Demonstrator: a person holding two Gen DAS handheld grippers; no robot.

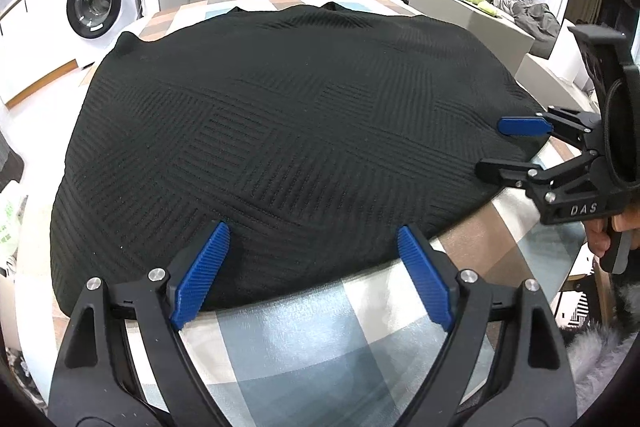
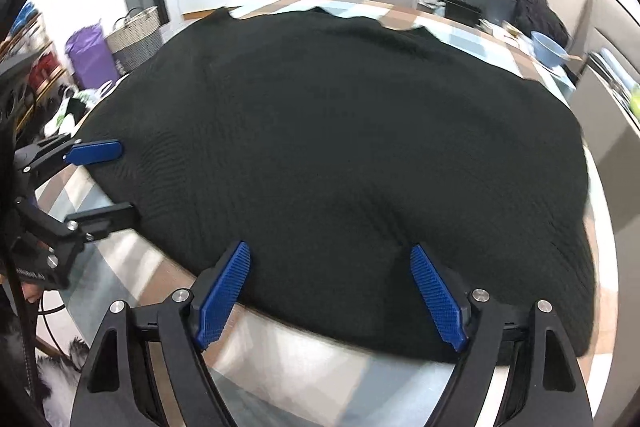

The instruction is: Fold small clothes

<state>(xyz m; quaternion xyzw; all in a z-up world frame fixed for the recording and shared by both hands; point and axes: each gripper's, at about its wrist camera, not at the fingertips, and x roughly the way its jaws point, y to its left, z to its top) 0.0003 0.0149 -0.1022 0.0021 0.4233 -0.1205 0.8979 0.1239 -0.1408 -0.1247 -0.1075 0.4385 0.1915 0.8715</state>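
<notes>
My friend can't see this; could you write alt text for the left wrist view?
A black knit garment lies flat on a checked tablecloth. The left gripper is open at its near edge; the right gripper is open at its right edge.

The right wrist view is motion-blurred, and the black garment (image 2: 340, 155) hides most of the checked tablecloth (image 2: 280, 359).

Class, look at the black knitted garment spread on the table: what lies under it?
Under the black knitted garment lies a checked tablecloth, showing around the garment's edges in both views. Whatever else lies beneath the garment's middle is covered and cannot be seen.
</notes>
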